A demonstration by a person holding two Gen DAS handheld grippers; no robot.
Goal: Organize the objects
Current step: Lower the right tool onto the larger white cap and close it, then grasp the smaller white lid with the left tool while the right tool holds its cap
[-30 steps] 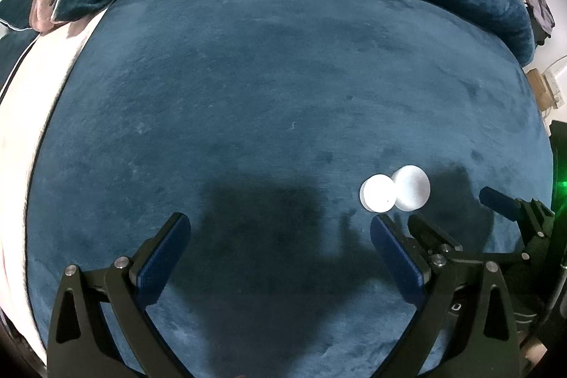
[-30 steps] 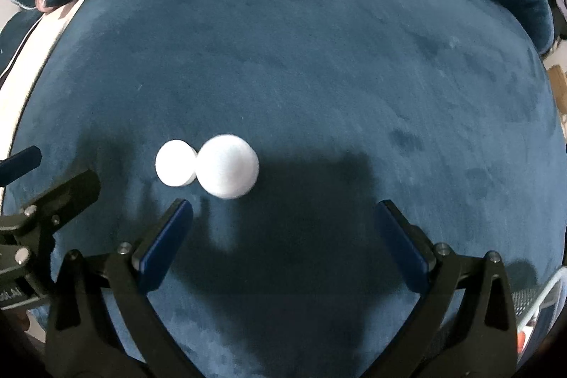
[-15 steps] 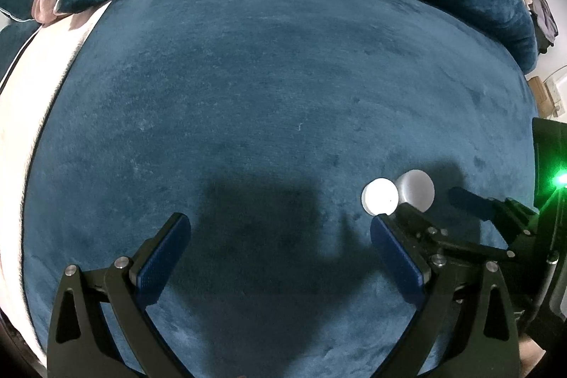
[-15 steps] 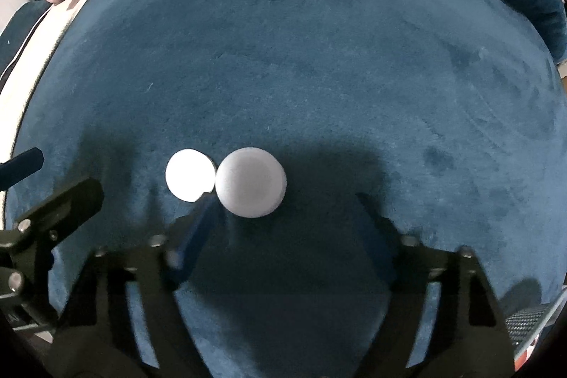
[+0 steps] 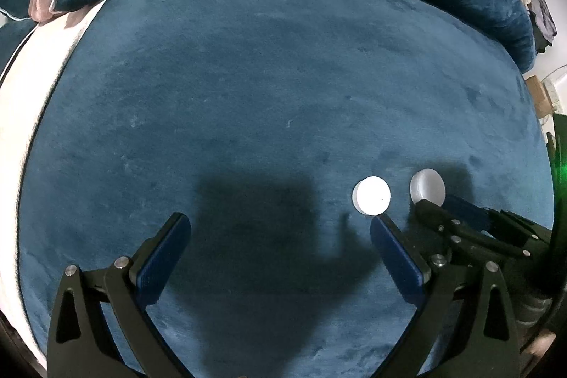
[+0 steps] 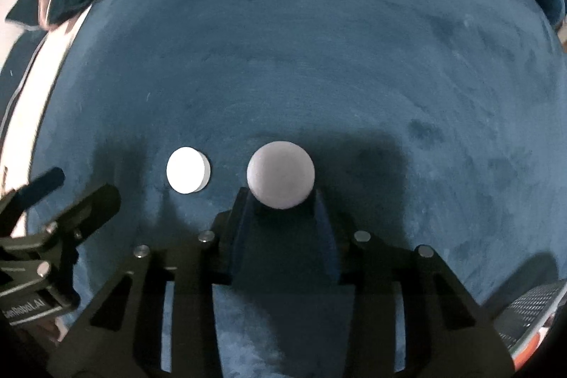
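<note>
While the left gripper point(image 5: 280, 252) hung wide open and empty, the right gripper point(image 6: 281, 201) was closing its fingers on the larger white round puck point(image 6: 280, 174)—lying just right of the smaller white disc point(image 6: 187, 170), apart, on the blue velvet bed point(image 6: 319, 59).
</note>
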